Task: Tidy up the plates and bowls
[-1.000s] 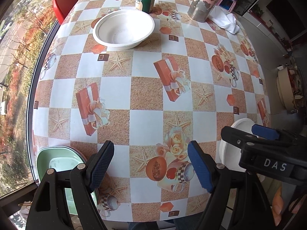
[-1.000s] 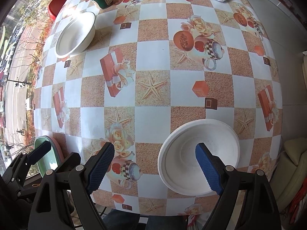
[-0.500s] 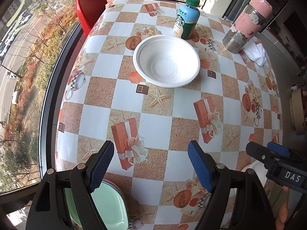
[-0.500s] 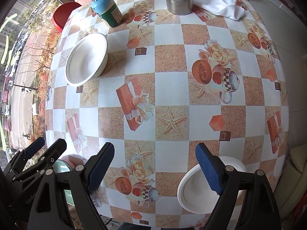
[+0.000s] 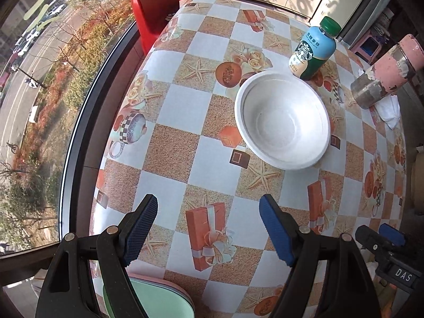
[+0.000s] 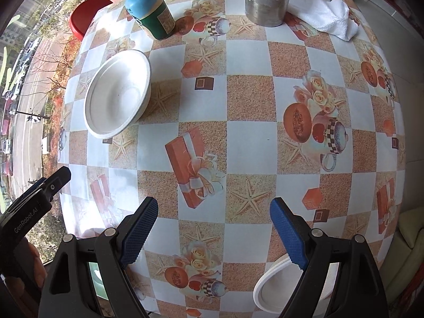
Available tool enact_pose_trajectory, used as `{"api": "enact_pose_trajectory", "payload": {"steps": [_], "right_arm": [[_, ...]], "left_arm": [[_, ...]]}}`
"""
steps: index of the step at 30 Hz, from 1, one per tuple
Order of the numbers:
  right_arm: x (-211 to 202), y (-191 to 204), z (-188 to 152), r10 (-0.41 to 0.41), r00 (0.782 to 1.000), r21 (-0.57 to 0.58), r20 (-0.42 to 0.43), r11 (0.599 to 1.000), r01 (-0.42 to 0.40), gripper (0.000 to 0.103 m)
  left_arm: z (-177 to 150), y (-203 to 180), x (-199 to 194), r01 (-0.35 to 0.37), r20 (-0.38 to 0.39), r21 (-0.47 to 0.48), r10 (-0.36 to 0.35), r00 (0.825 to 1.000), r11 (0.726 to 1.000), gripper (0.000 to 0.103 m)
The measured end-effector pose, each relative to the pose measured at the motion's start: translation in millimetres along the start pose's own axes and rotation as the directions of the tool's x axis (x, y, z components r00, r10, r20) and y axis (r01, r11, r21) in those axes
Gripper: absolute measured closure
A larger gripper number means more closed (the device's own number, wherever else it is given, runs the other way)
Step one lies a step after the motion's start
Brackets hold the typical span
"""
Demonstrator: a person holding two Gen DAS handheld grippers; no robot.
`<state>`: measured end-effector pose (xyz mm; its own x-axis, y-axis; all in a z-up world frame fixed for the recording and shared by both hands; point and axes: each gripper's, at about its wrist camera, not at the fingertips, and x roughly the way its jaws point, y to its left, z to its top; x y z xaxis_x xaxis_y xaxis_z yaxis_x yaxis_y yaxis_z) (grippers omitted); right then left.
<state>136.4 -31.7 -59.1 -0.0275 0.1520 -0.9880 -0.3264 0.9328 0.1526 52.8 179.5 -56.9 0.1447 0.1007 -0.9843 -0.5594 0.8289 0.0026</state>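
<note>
Both grippers were wide open and empty, hovering above the near edge of the table (image 6: pixel 246 100). Left gripper (image 5: pixel 208 228) sat over the near-left corner, above a stack of plates (image 5: pixel 159 299), mint green on top with a pink rim beneath. Right gripper (image 6: pixel 214 230) sat over the near-right side, its right finger just above a white bowl (image 6: pixel 273 291) at the table edge. A second white bowl (image 5: pixel 282 119) stood well away at the far side, just beside a green-capped bottle (image 5: pixel 312 50); a pink-and-metal tumbler (image 5: pixel 384 76) and a white cloth (image 6: pixel 323 16) were behind it.

Likely step: collecting the bowls into one stack. Suggested approach: pinch the rim of the near bowl with one finger inside and one outside, lift level. The thin rim could flex, so close gently. Keep clear of the bottle when nesting at the far bowl.
</note>
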Motion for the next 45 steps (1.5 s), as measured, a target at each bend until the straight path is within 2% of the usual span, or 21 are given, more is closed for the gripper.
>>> {"api": "enact_pose_trajectory", "payload": {"steps": [10,15,24,28,32,35,37,39,40,41,42,43,44,45], "right_arm": [[14,8,22,-0.029,1.0,-0.023,-0.003,0.999,0.029,0.016],[19,16,36,0.004,1.0,-0.017,0.009,1.0,-0.004,0.016],[27,39,77,0.052,0.995,-0.001,0.087,0.999,-0.053,0.016],[41,46,96,0.043,0.995,0.014,0.092,0.999,-0.045,0.016],[57,60,107,0.035,0.996,-0.032,0.076,0.999,-0.032,0.016],[68,65,112,0.023,0.998,-0.068,0.065,0.998,-0.019,0.016],[72,67,113,0.019,0.998,-0.085,0.061,0.996,-0.013,0.016],[77,71,113,0.023,0.998,-0.105,0.053,0.994,-0.017,0.03],[80,76,111,0.033,0.999,-0.112,0.041,0.993,-0.028,0.042],[82,78,110,0.039,0.999,-0.117,0.028,0.993,-0.036,0.057],[82,81,109,0.037,0.999,-0.126,0.033,0.991,-0.033,0.061],[82,85,108,0.046,0.998,-0.139,0.031,0.989,-0.042,0.073],[83,89,107,0.067,0.998,-0.15,0.013,0.987,-0.065,0.086],[85,92,106,0.075,0.997,-0.152,-0.003,0.986,-0.075,0.086]], "left_arm": [[16,9,22,-0.007,-0.012,-0.045,0.007,1.0,0.999,0.021],[25,1,32,-0.044,-0.007,-0.002,0.044,0.999,0.999,0.021],[62,-12,45,-0.007,0.038,-0.049,0.008,0.999,0.999,0.021],[80,-21,62,-0.035,0.034,-0.042,0.036,0.999,0.999,0.021],[89,-21,81,-0.06,0.014,-0.046,0.061,0.998,0.997,0.021],[94,-16,95,-0.038,-0.013,-0.075,0.037,0.999,0.996,0.022],[94,-15,101,-0.012,-0.02,-0.082,0.011,1.0,0.997,0.025],[95,-18,100,0.017,-0.008,-0.08,-0.018,1.0,0.997,0.035],[96,-22,99,0.028,-0.006,-0.066,-0.029,1.0,0.997,0.04],[96,-26,98,0.039,-0.007,-0.049,-0.04,0.999,0.998,0.052],[97,-31,98,0.055,-0.016,-0.025,-0.055,0.998,0.998,0.063],[98,-32,99,0.071,-0.03,-0.024,-0.071,0.997,0.997,0.069],[98,-33,99,0.068,-0.041,-0.024,-0.069,0.997,0.997,0.07],[97,-34,99,0.067,-0.049,-0.018,-0.068,0.996,0.998,0.07]]}}
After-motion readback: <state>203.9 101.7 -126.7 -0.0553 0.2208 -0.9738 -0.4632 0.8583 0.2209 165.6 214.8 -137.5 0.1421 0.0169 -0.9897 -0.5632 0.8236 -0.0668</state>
